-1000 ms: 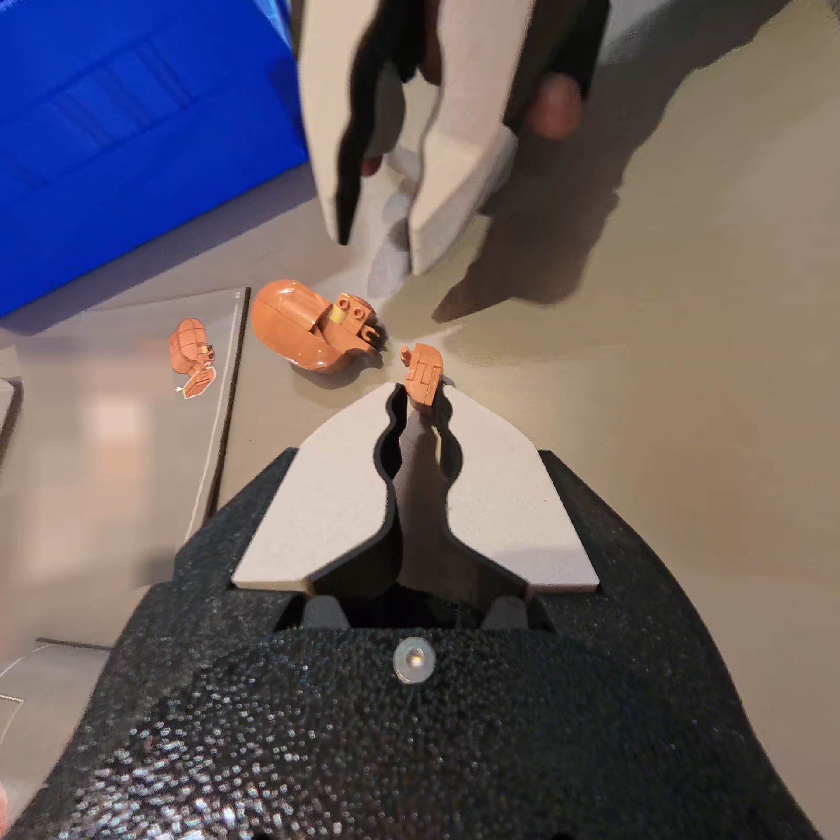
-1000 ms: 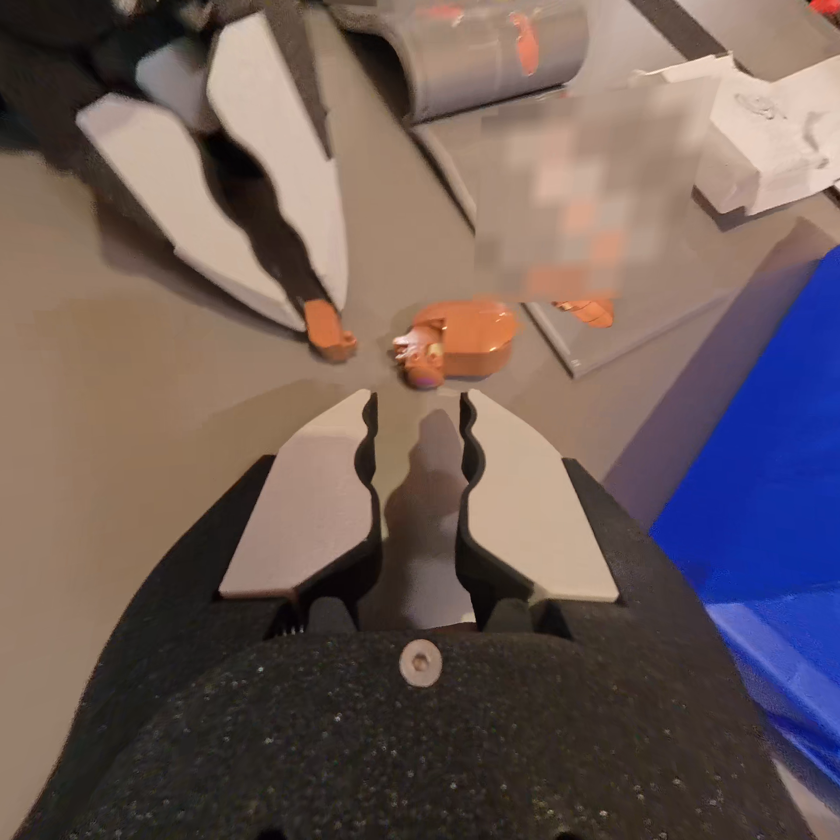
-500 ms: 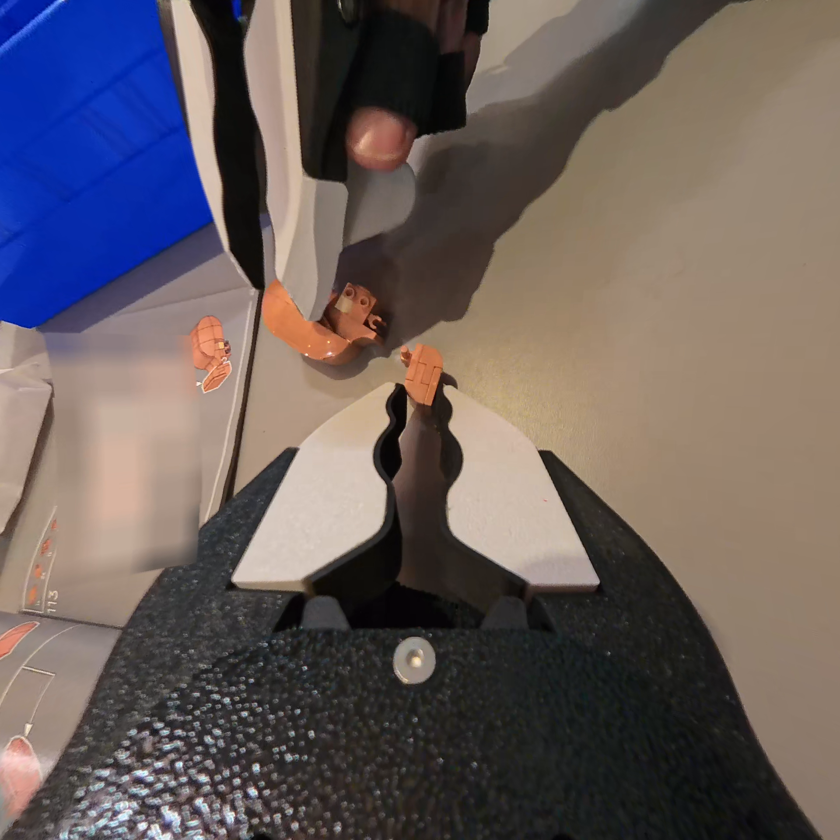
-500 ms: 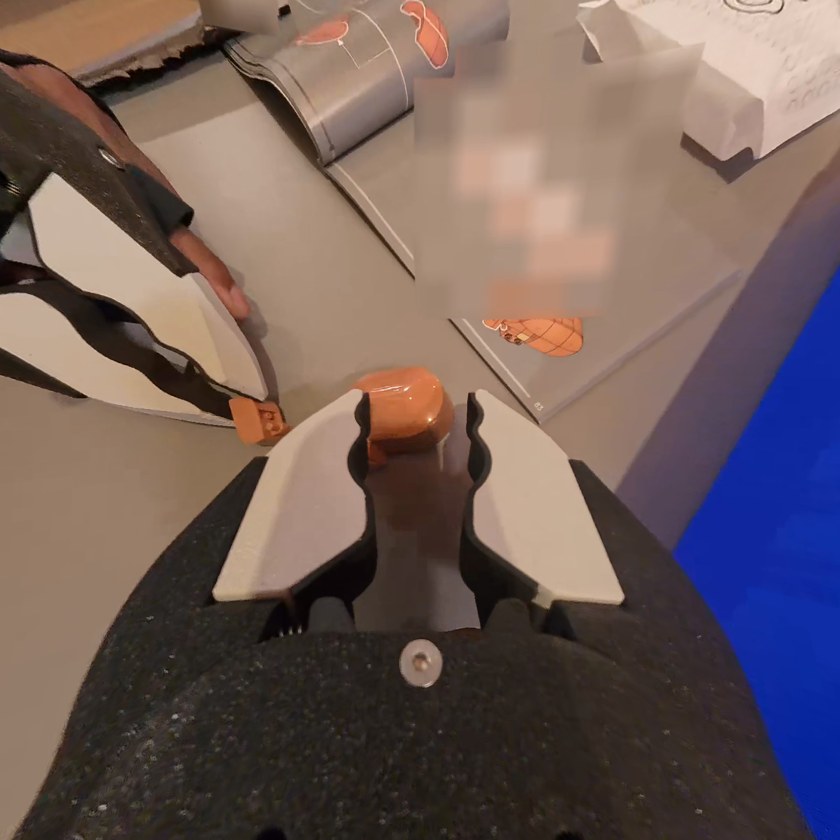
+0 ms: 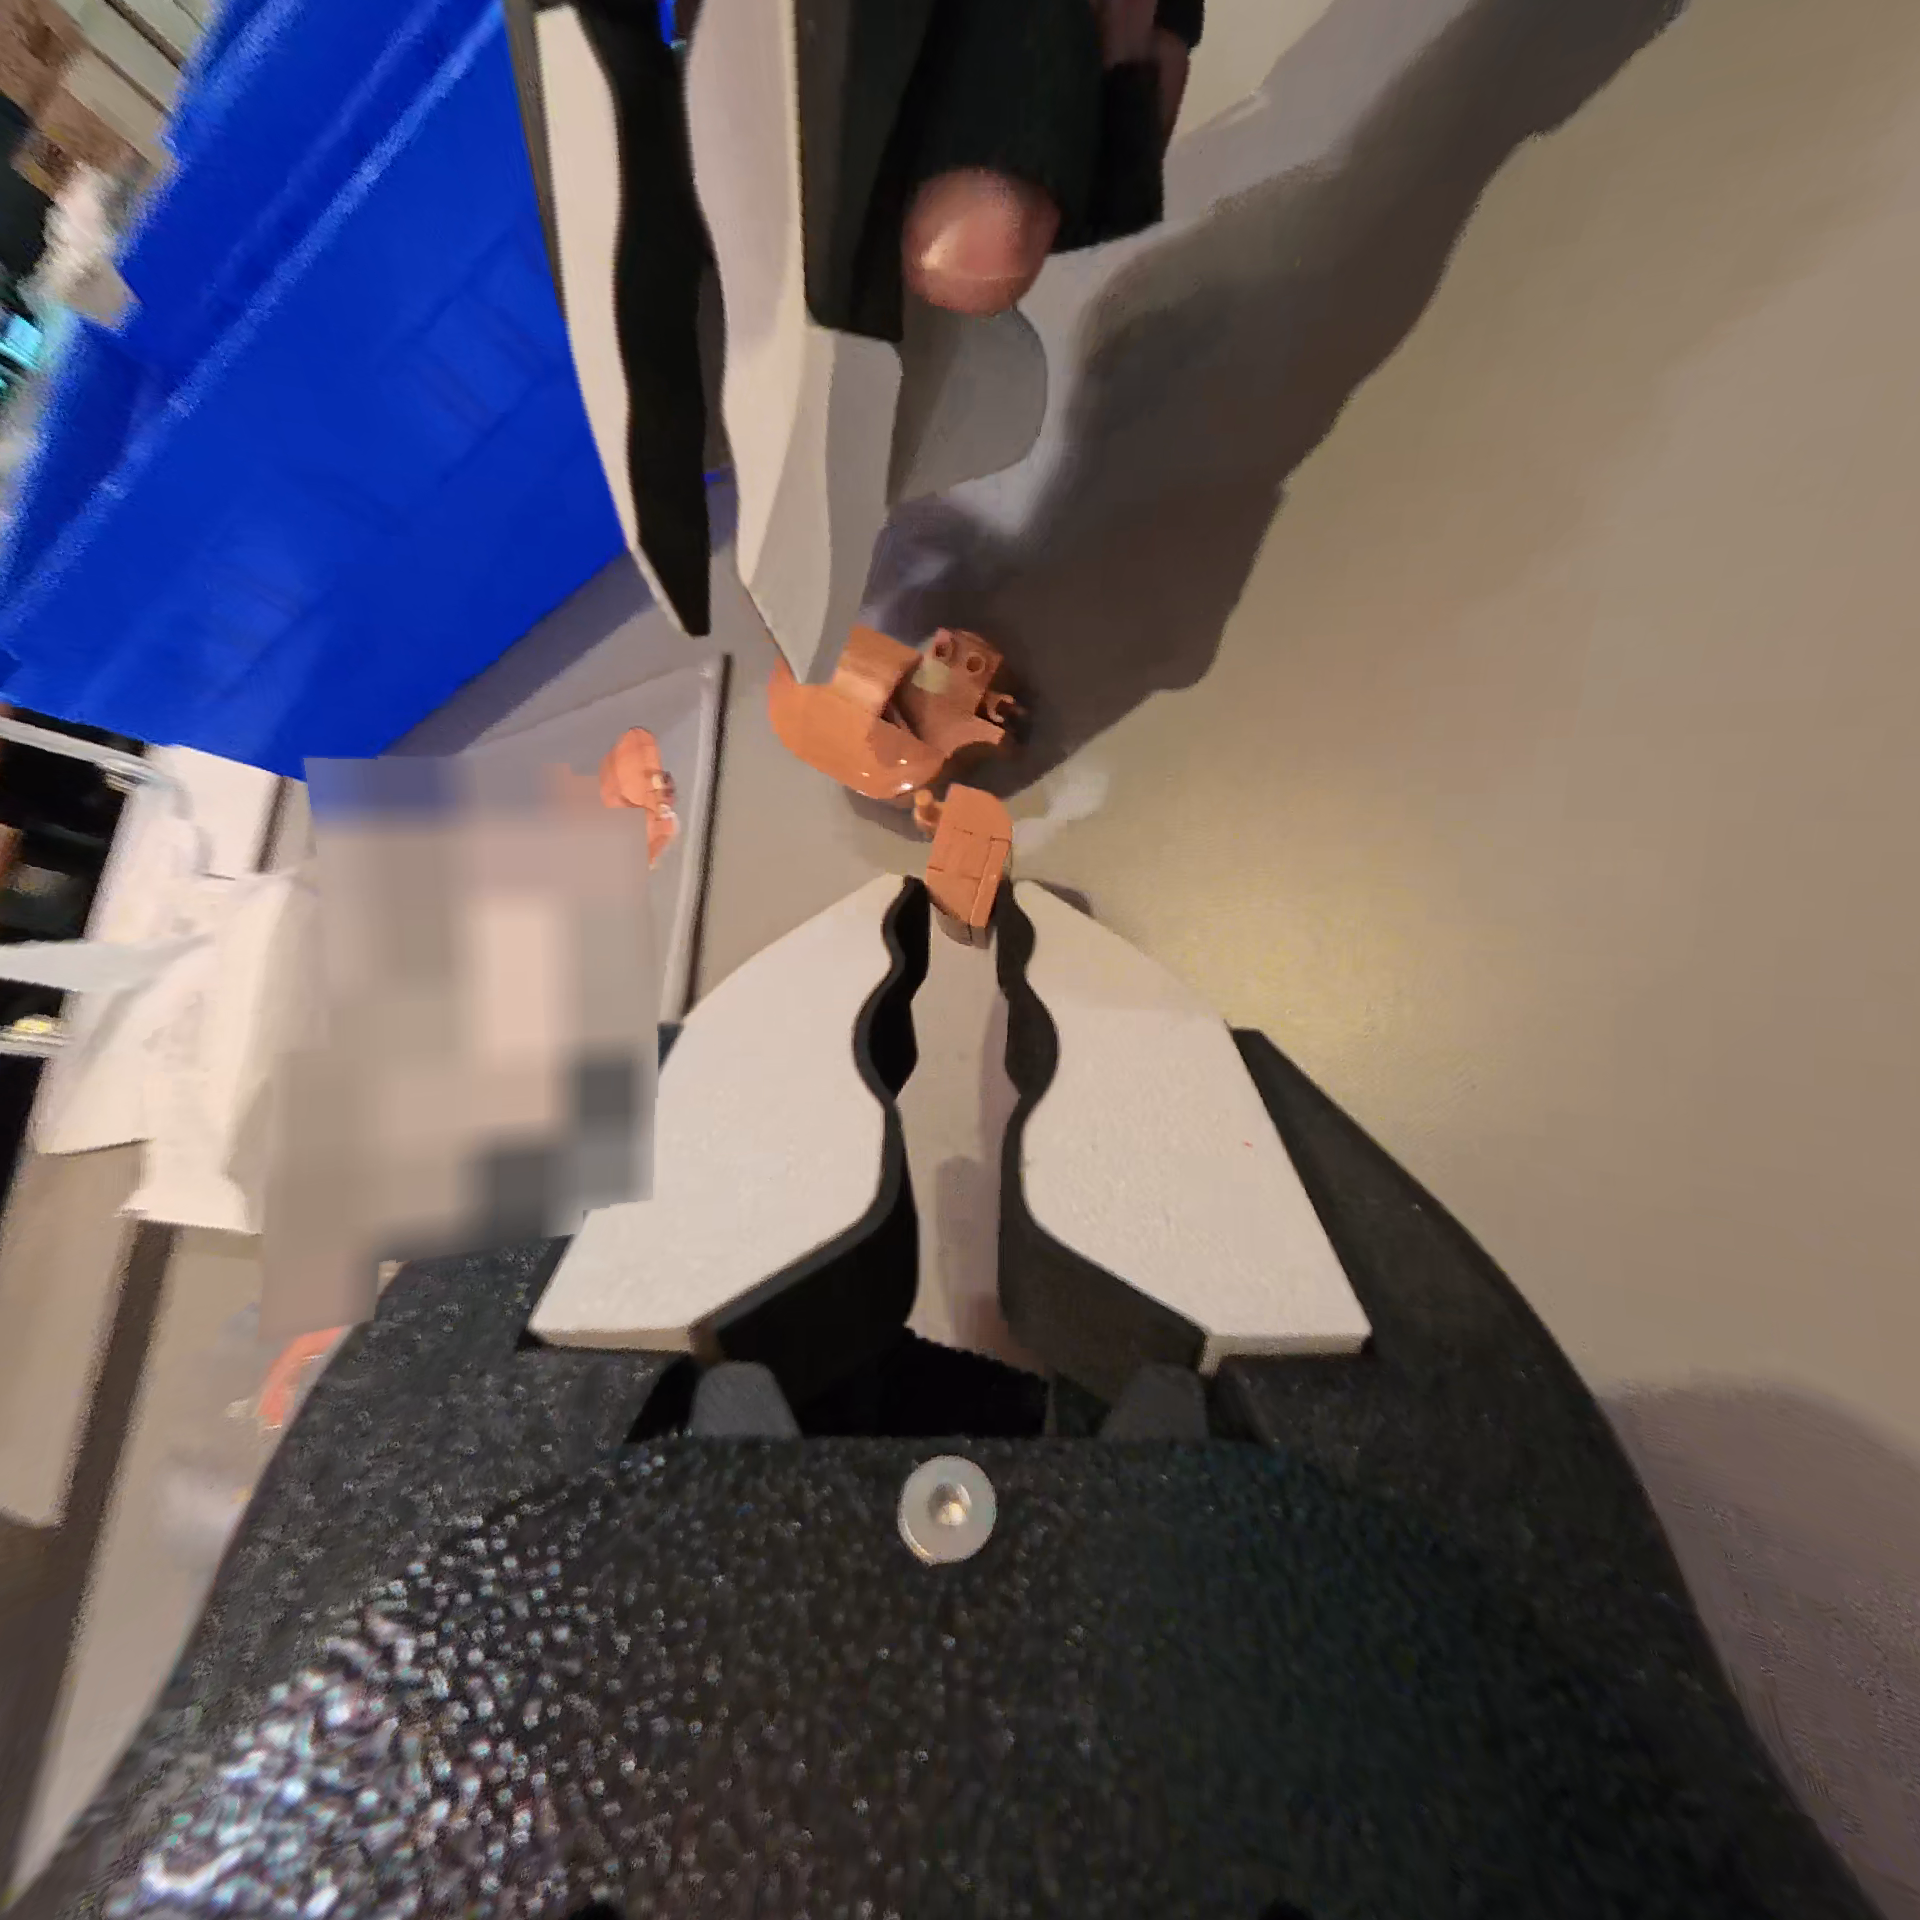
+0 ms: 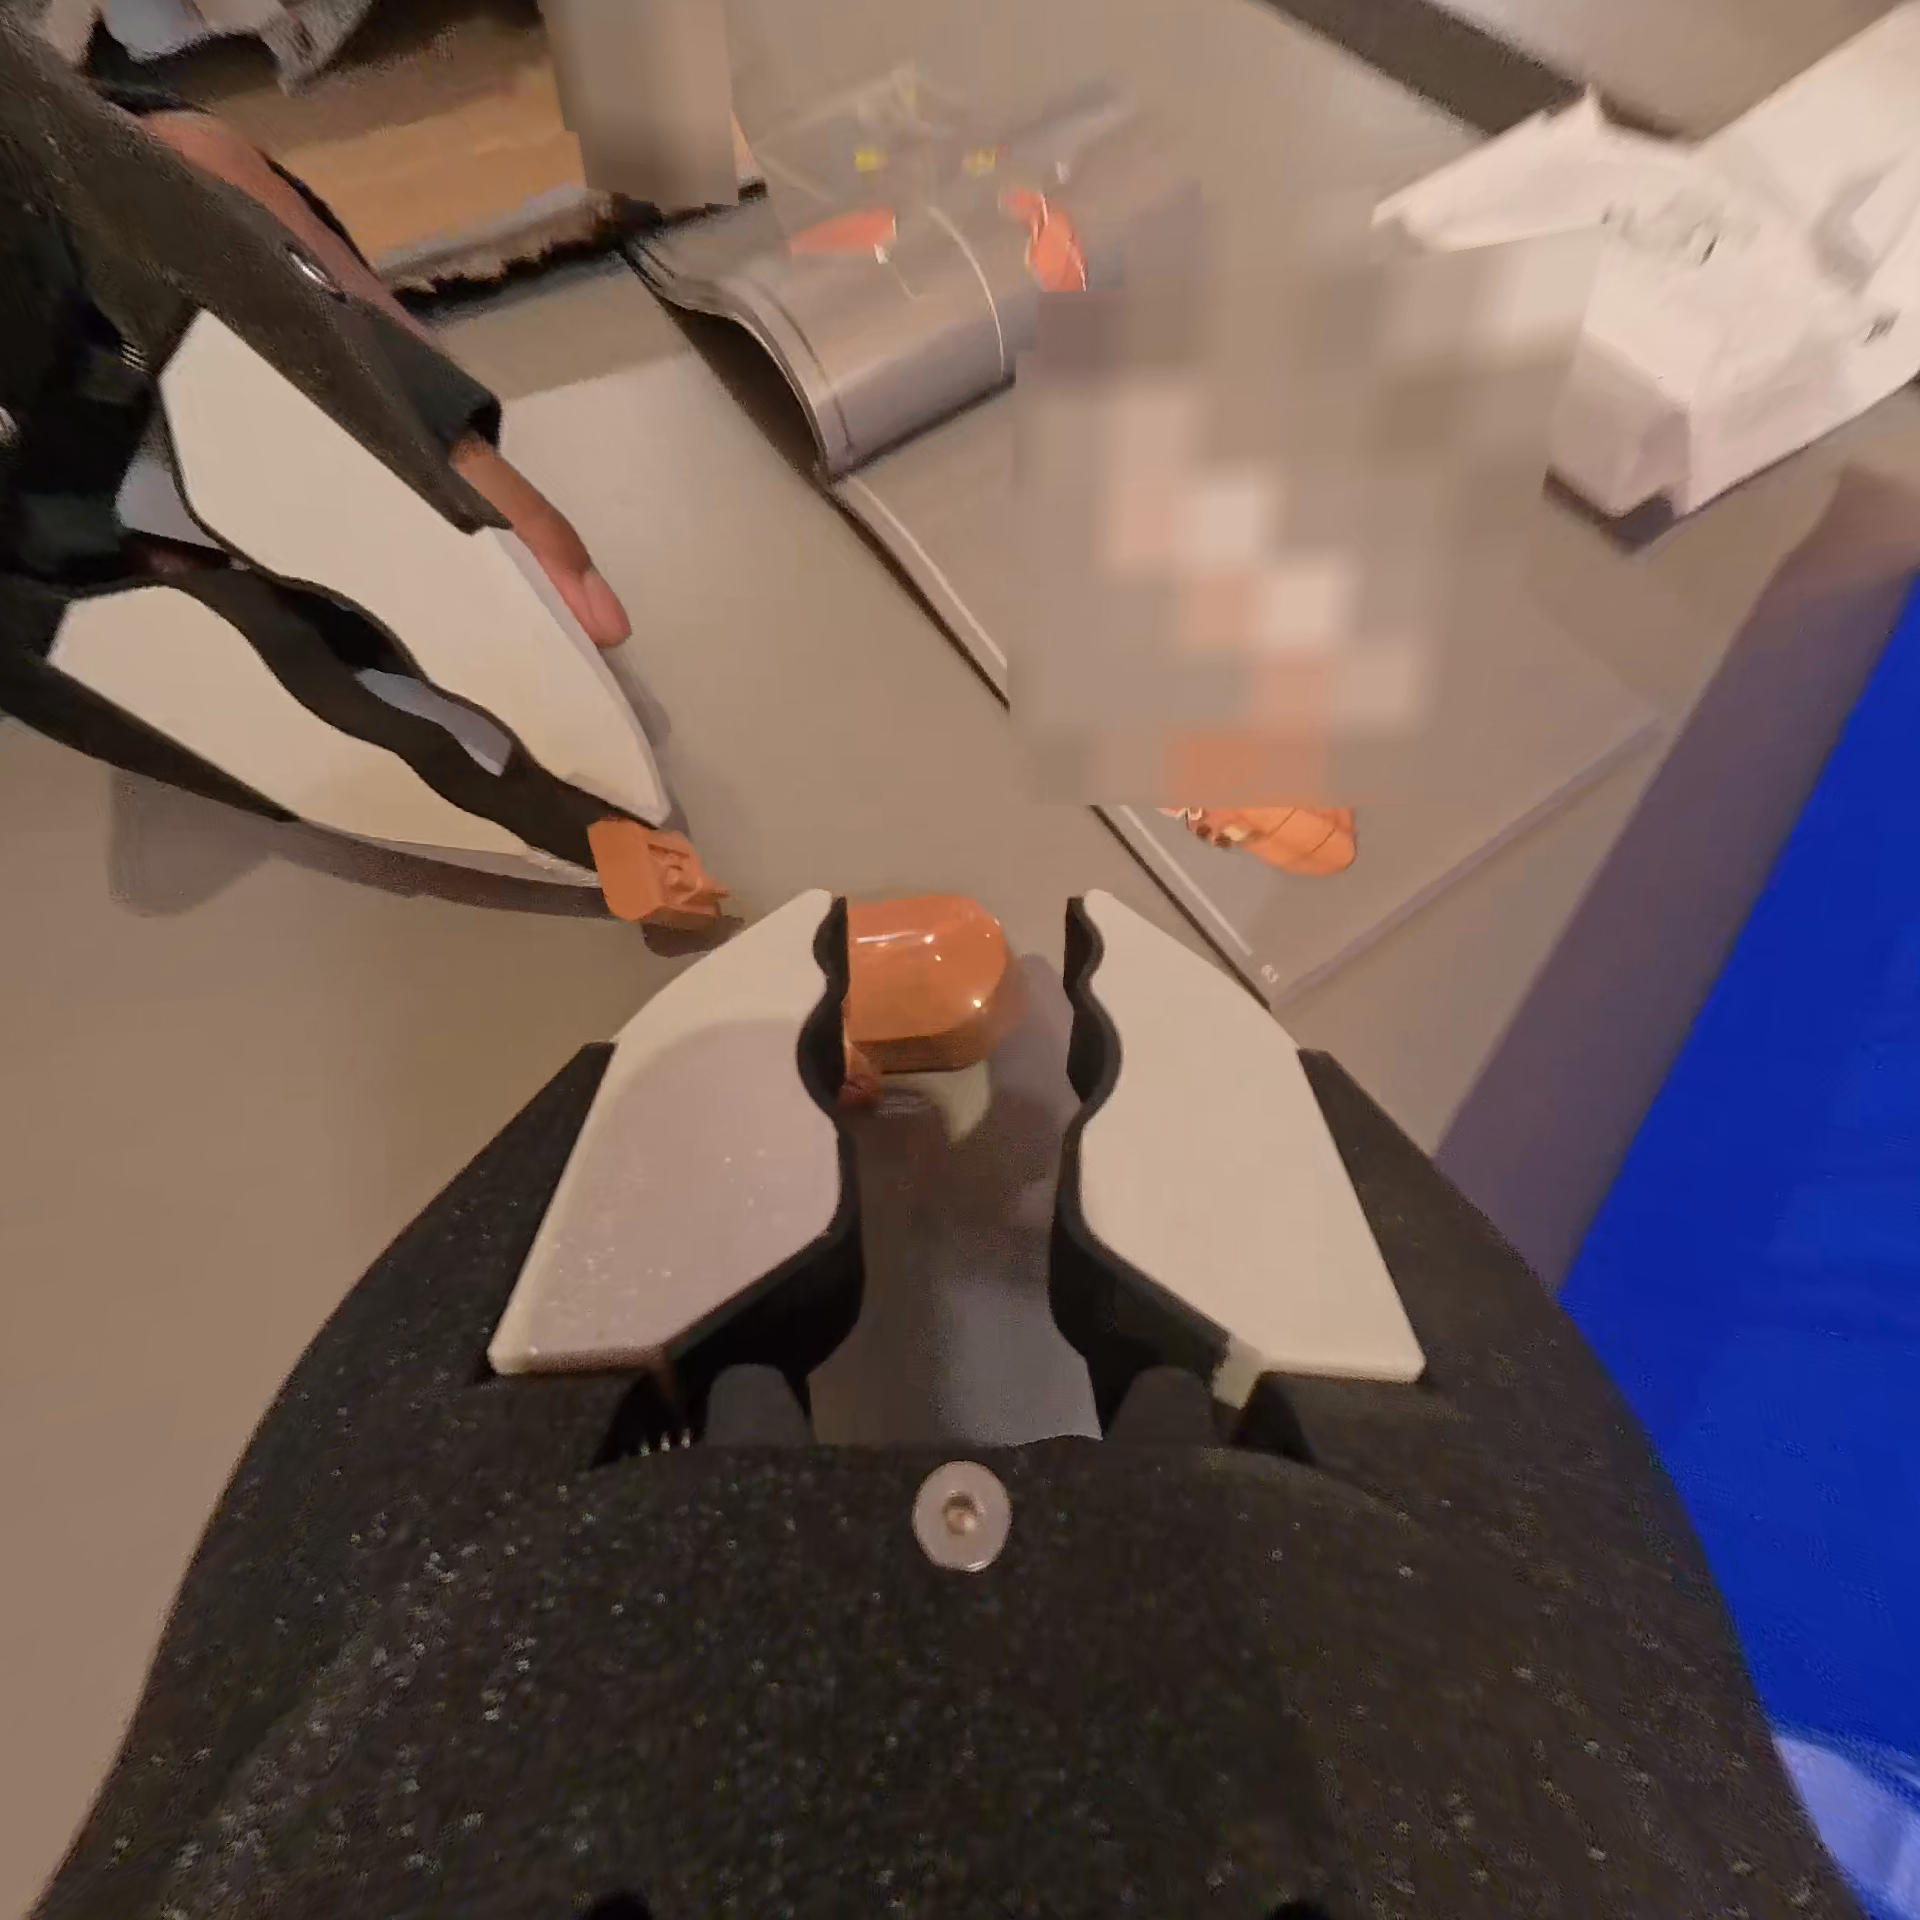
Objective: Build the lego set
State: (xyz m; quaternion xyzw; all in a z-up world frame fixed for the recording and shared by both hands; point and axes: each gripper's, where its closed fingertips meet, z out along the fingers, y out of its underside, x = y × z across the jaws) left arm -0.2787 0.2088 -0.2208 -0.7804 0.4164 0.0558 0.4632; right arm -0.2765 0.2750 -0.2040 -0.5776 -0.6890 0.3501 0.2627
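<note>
Two grippers are showing: the left gripper (image 5: 961,888) and the right gripper (image 6: 951,914). Two orange lego pieces are showing: one small flat piece (image 5: 969,852) sitting between the left fingertips, and one larger rounded assembly (image 6: 920,982) lying between the right fingers. One instruction booklet (image 6: 904,301) and one blue bin (image 6: 1766,1091) are lying beyond the fingers.

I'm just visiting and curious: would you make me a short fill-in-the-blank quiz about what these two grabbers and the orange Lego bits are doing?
1. The left gripper pinches a small brick assembly coloured ____.
2. The rounded Lego body sits between the ____ gripper's fingers.
3. The bin beside the table is ____.
4. The open instruction booklet lies on the ____.

Missing words: orange; right; blue; table
</note>
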